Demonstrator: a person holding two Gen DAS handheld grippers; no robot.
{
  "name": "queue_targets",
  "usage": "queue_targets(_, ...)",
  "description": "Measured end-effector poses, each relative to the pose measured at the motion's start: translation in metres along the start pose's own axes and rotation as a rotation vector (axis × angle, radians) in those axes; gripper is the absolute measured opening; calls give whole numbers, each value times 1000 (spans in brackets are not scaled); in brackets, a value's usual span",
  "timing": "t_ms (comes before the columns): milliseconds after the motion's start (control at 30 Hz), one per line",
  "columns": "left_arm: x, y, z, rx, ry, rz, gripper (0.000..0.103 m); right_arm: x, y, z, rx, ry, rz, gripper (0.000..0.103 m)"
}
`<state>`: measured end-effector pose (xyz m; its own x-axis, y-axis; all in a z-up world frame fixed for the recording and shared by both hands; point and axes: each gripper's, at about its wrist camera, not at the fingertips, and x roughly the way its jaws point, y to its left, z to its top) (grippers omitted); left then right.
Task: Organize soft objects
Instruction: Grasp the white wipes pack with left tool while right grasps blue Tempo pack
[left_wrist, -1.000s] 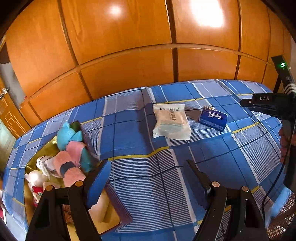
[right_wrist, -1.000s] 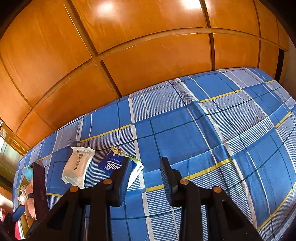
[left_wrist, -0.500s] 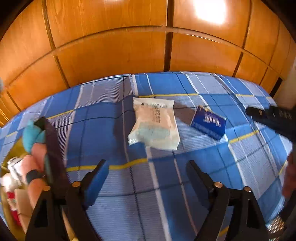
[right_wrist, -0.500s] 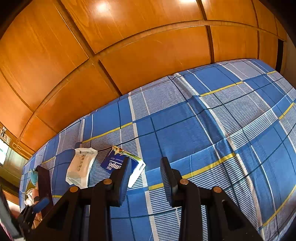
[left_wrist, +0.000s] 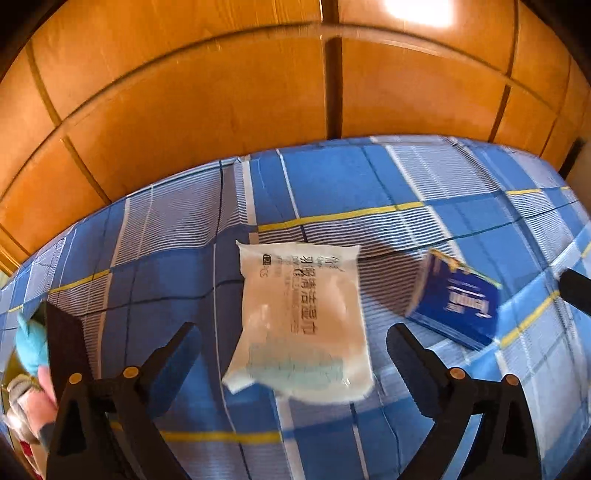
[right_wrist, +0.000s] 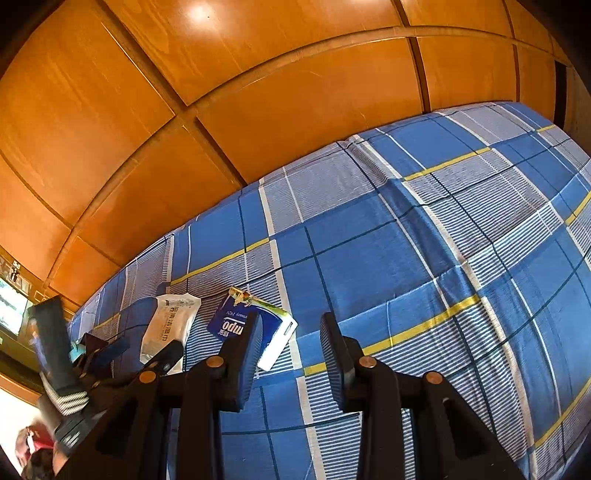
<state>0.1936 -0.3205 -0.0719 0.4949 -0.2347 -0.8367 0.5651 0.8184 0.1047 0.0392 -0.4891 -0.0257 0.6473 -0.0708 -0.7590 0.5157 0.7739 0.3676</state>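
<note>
A white wet-wipe packet lies flat on the blue plaid bedsheet. To its right lies a dark blue tissue pack. My left gripper hovers just in front of the packet, jaws wide and still opening; the packet shows between the fingers, untouched. The right wrist view shows the same packet and tissue pack, with the left gripper low on the left. My right gripper hangs over the sheet beside the tissue pack, jaws a little apart and empty.
A box of soft toys sits at the far left, with a teal plush and a black flap showing. Orange wooden panels rise behind the bed. The black tip of the right gripper pokes in from the right.
My left gripper has swung right from the toy box and dropped toward the wipe packet, its jaws spreading wider. The right gripper has stayed put.
</note>
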Motion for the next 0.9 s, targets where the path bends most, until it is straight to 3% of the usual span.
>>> queue_targets(100,12,2,4,6,-1,26,96,1,0,0,2,5,-2,32)
queue_targets(133,16,4,4,-2,6,9,80,2,0,0,1,5,-3,32)
queue_targets(167,20,5,3,-6,21,-34,71,2,0,0,-1,4,-6,32)
queue_targets(233,20,0,0,19,-2,-15,64,4,1,1,-6,6,-13,32)
queue_targets(400,0,-2,-17,16,-60,-42,61,6,-2,1,-2,12,-28,32)
queue_targets(567,-40,-11,-56,30,-112,-65,62,8,-4,0,-1,18,-37,32)
queue_targets(767,-70,-18,-113,18,-111,-88,62,10,-3,-2,-11,26,-53,32)
queue_targets(900,-68,-26,-137,24,-122,-75,62,12,-3,-4,-19,33,-66,32)
